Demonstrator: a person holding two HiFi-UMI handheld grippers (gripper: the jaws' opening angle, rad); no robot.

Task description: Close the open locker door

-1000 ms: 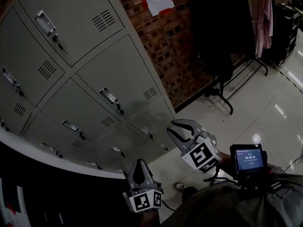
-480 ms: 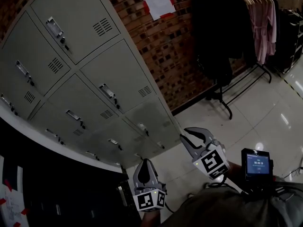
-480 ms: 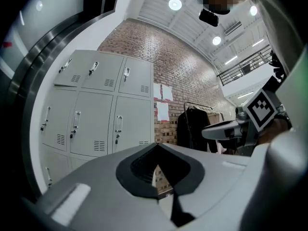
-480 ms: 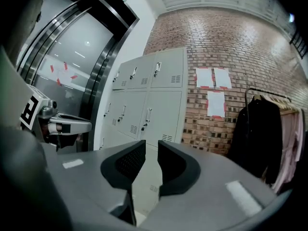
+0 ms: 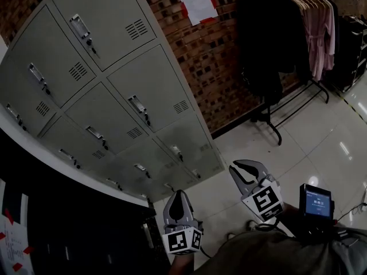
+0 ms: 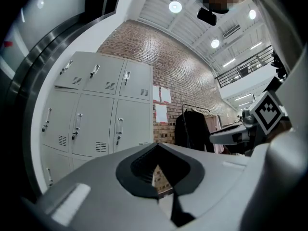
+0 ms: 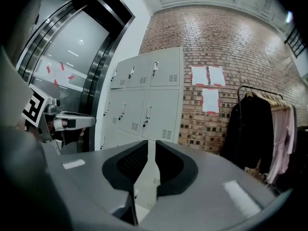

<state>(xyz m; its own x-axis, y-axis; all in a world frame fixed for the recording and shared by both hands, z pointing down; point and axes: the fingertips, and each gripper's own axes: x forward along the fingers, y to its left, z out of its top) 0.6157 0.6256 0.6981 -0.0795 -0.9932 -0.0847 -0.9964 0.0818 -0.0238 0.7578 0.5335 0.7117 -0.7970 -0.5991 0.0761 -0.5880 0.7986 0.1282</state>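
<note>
Grey steel lockers (image 5: 132,105): every door in view sits flush, none ajar. Fits job done, or open door out of frame. My L claw (image 6: 156,147) pressed together, empty. My R claw (image 7: 150,150) has just been closing, thin gap left, nothing between. Both well off lockers.

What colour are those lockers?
The lockers are light grey, clearest in the right gripper view.
</note>
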